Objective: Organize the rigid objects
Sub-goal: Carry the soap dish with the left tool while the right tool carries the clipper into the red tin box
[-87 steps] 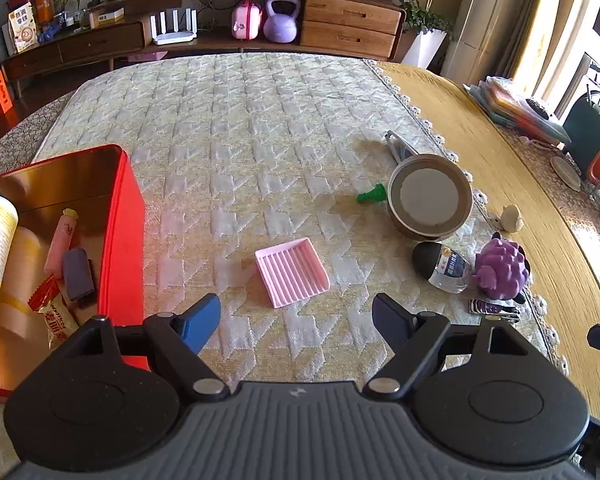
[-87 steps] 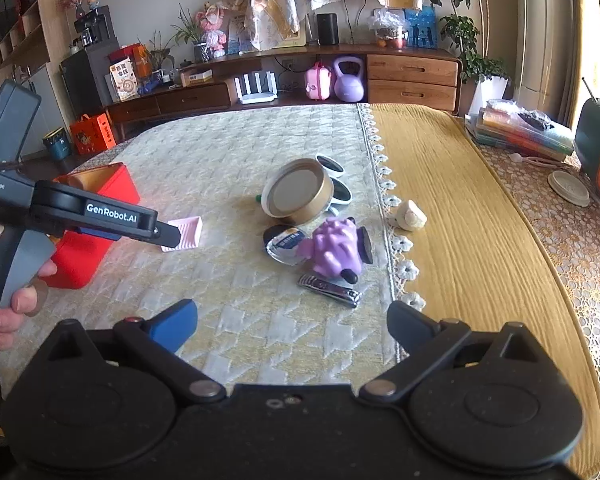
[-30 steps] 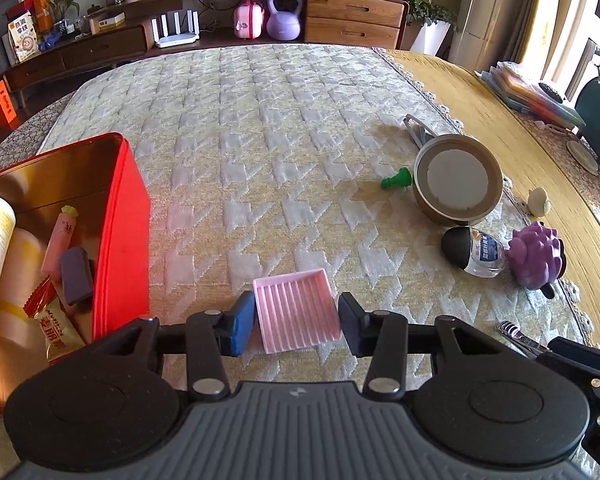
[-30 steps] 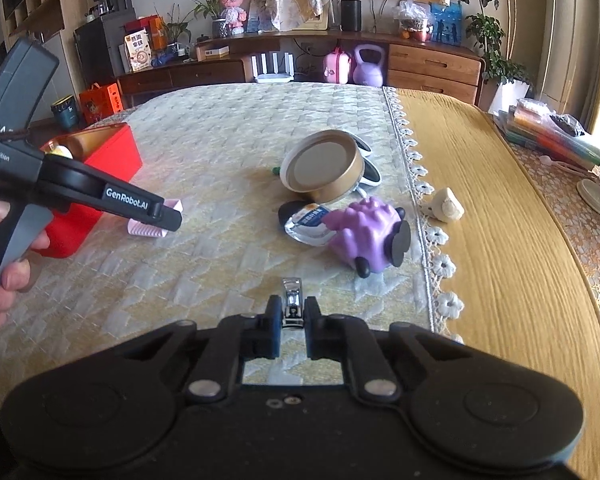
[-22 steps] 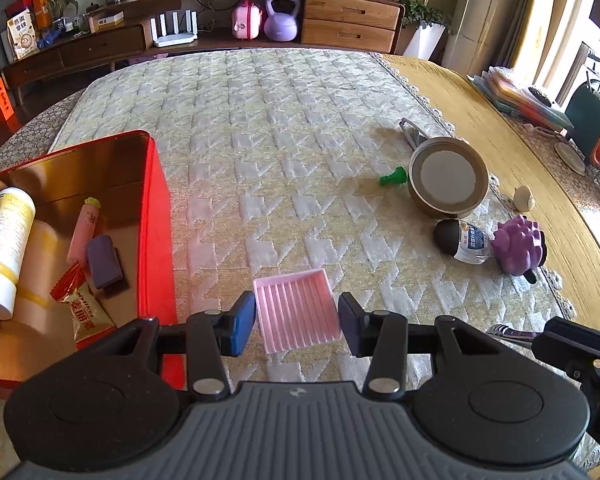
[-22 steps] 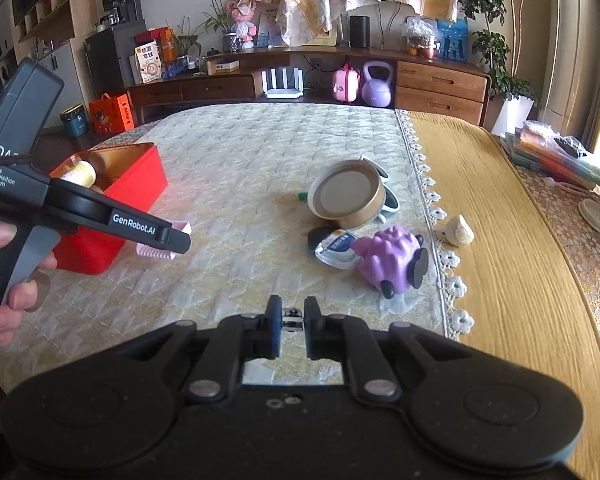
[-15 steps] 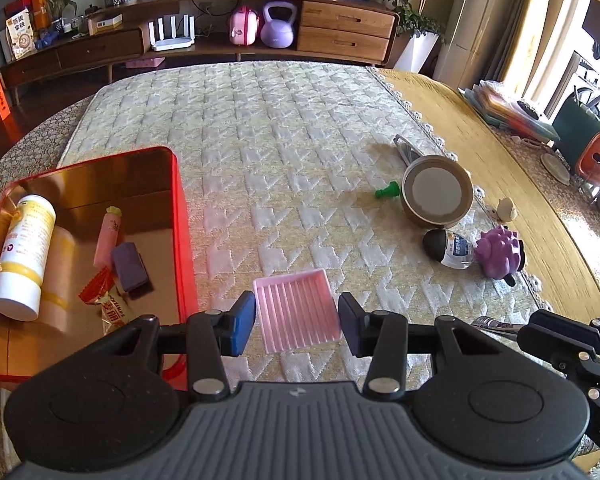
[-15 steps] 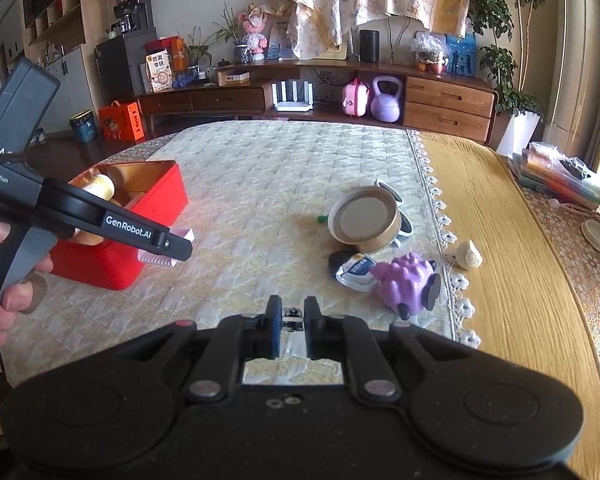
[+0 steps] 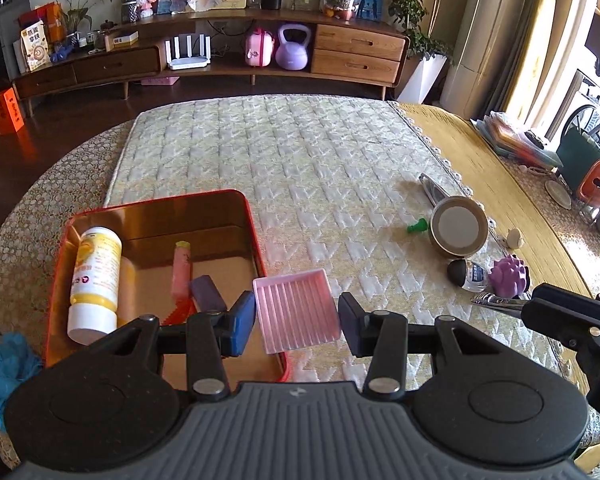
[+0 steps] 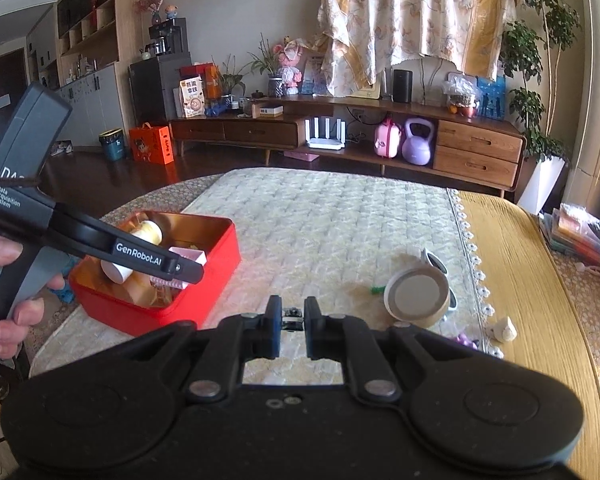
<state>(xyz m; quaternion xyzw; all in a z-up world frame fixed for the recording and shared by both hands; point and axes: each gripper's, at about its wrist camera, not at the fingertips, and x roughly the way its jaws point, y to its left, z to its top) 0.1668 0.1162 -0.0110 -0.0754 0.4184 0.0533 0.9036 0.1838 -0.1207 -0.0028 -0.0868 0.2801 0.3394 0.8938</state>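
Pink ridged tray (image 9: pixel 298 312), clamped in the left gripper (image 9: pixel 297 322) jaws, hangs over the red tin's (image 9: pixel 256 236) near-right corner, while the right gripper (image 10: pixel 288 330) jaws pinch nail clippers (image 10: pixel 291 317) further right.

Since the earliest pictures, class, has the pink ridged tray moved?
Yes. The pink ridged tray, then flat on the quilt, is now lifted in the left tool over the red tin's edge.

Left wrist view: rides above its tongs (image 9: pixel 296 326), looking steeply down, near the red tin (image 9: pixel 260 256). Right wrist view: shallower tilt, facing the sideboard (image 10: pixel 340 128). Both share tin, quilted counter (image 9: pixel 300 160), sideboard.
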